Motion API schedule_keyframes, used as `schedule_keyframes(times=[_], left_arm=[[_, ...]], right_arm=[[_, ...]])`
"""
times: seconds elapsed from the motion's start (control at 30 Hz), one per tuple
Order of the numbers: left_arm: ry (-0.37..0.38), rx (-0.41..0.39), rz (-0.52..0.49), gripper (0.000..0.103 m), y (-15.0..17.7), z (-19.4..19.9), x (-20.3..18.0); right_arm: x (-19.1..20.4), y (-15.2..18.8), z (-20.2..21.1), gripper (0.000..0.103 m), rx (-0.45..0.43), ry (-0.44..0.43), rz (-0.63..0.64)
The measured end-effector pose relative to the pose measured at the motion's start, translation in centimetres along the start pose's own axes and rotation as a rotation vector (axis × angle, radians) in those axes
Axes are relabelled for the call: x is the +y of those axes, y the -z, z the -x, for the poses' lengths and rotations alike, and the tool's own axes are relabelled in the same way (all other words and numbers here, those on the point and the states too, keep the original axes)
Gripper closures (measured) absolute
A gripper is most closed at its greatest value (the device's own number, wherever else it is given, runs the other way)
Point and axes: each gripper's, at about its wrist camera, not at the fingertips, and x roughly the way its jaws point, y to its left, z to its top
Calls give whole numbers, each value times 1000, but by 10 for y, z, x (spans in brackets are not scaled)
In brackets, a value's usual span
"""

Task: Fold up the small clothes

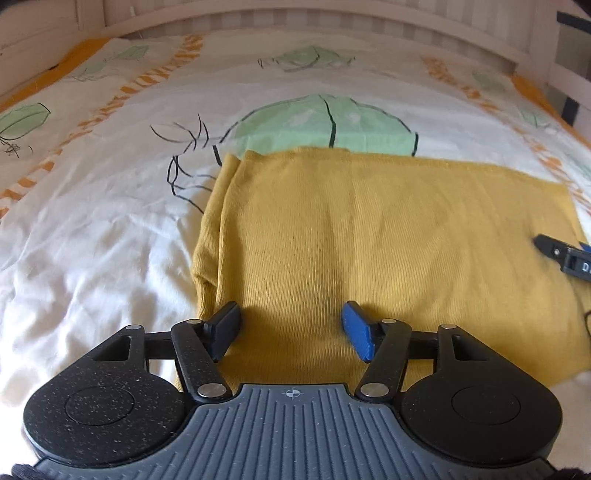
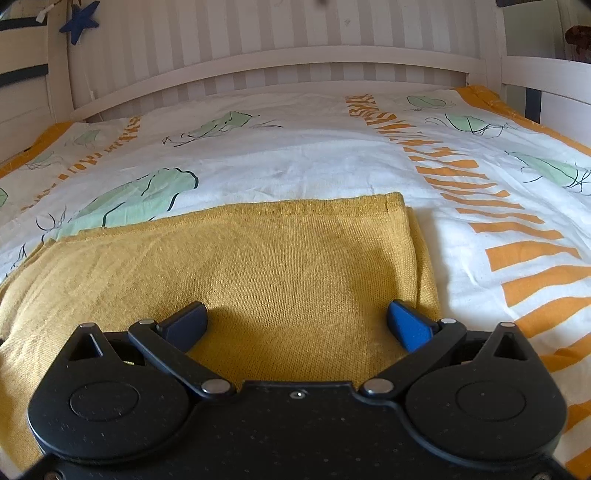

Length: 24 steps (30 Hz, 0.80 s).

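A mustard-yellow knitted garment (image 1: 369, 236) lies folded flat on the bed, its layered edge at the left in the left wrist view. My left gripper (image 1: 291, 328) hovers over its near left part, jaws apart, nothing between the pads. In the right wrist view the same garment (image 2: 258, 266) fills the lower middle, its hemmed corner at the upper right. My right gripper (image 2: 297, 325) stands open over its near right part, with only fabric below. A tip of the right gripper (image 1: 565, 254) shows at the right edge of the left wrist view, over the garment.
The garment rests on a white duvet (image 2: 295, 155) printed with green shapes and orange stripes. A white slatted bed rail (image 2: 273, 59) runs along the far side. A blue star (image 2: 79, 20) hangs at the upper left of the right wrist view.
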Motion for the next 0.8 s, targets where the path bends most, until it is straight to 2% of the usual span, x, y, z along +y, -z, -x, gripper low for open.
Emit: schedule_keyframes(times=[0.1, 0.3, 0.8], left_arm=[[25, 31, 24, 43, 1, 3, 10], [48, 36, -52, 43, 9, 10, 17], [193, -18, 54, 43, 17, 10, 43]], right_arm=[[1, 0, 0, 0, 4, 5, 5], [2, -1, -1, 0, 11, 9, 13], [4, -1, -1, 0, 19, 21, 27]])
